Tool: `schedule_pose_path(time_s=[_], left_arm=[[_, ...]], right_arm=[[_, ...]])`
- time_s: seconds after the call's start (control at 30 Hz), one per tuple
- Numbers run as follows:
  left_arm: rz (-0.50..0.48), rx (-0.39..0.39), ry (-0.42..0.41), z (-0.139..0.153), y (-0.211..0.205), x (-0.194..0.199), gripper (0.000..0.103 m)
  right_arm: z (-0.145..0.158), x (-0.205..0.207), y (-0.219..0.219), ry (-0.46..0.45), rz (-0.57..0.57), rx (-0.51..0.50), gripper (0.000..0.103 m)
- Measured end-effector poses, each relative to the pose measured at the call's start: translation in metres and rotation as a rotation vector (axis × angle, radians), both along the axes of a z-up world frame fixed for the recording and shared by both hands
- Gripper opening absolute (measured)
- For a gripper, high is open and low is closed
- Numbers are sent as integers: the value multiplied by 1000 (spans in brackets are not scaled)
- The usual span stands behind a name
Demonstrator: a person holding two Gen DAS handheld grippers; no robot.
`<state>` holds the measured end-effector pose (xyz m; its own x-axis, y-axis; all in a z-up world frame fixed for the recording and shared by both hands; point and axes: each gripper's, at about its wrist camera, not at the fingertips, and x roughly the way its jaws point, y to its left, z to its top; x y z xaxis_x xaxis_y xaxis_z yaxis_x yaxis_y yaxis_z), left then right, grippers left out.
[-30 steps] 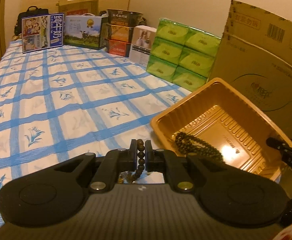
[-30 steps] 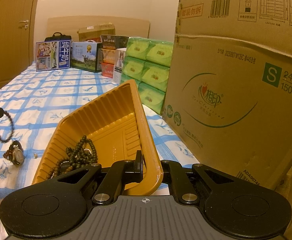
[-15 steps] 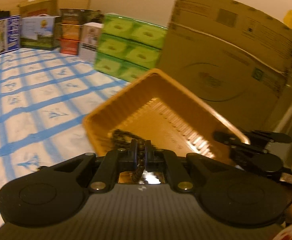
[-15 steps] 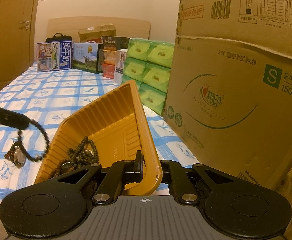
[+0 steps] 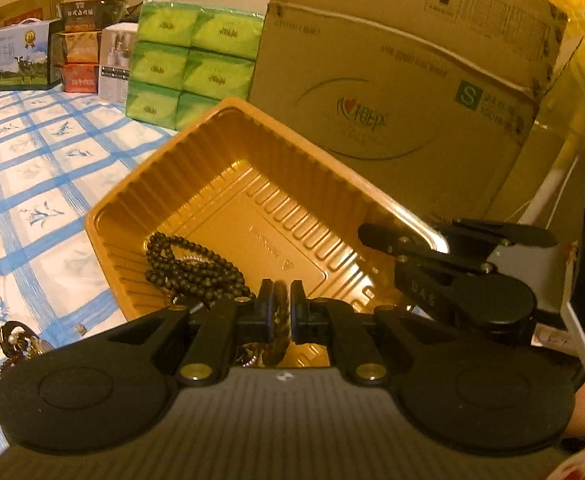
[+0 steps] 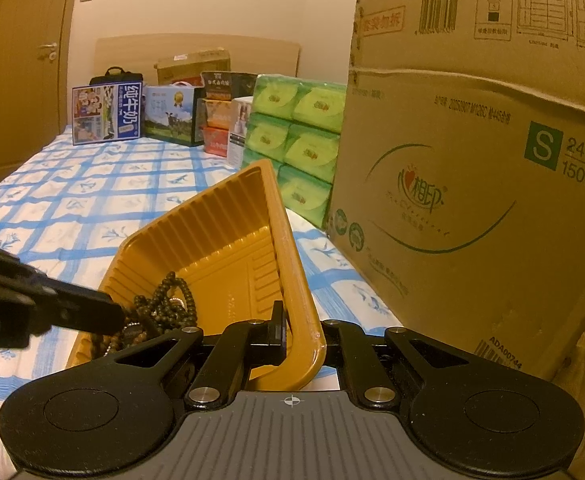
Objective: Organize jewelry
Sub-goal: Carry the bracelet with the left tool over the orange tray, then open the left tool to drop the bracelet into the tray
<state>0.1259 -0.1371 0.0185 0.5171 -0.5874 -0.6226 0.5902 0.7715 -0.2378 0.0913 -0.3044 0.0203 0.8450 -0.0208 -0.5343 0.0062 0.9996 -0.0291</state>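
Note:
A gold plastic tray (image 5: 228, 152) sits tilted on the blue-checked bed sheet (image 5: 32, 184), its near corner raised. My right gripper (image 6: 292, 332) is shut on the tray's rim (image 6: 300, 280); it also shows in the left wrist view as the right gripper (image 5: 376, 236) at the tray's right edge. A long dark bead necklace (image 5: 188, 264) lies piled in the tray. My left gripper (image 5: 280, 292) is shut on a brown bead bracelet (image 5: 279, 320), which hangs over the tray's near end. In the right wrist view the left gripper (image 6: 112, 316) reaches in from the left, beside the necklace (image 6: 164, 304).
More jewelry (image 5: 20, 340) lies on the sheet left of the tray. A big cardboard box (image 6: 472, 184) stands close on the right, green tissue packs (image 5: 188, 64) behind the tray. Cartons (image 6: 108, 114) line the headboard. A door (image 6: 20, 80) is far left.
My left gripper has carried the bracelet rightward, from above the sheet to above the tray's near end. The right gripper and the tray have stayed still.

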Motion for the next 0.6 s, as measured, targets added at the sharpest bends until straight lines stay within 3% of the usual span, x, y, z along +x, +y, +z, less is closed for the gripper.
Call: schedule_pose_path(time_s=[0.07, 0.27, 0.6], left_arm=[[2, 1, 5, -1, 1, 0, 14], [67, 14, -3, -2, 23, 1, 14], [267, 95, -4, -17, 90, 5, 14]], right_arm=[[0, 0, 0, 1, 0, 2, 6], [0, 1, -1, 2, -2, 3, 6], [-2, 1, -2, 5, -2, -1, 6]])
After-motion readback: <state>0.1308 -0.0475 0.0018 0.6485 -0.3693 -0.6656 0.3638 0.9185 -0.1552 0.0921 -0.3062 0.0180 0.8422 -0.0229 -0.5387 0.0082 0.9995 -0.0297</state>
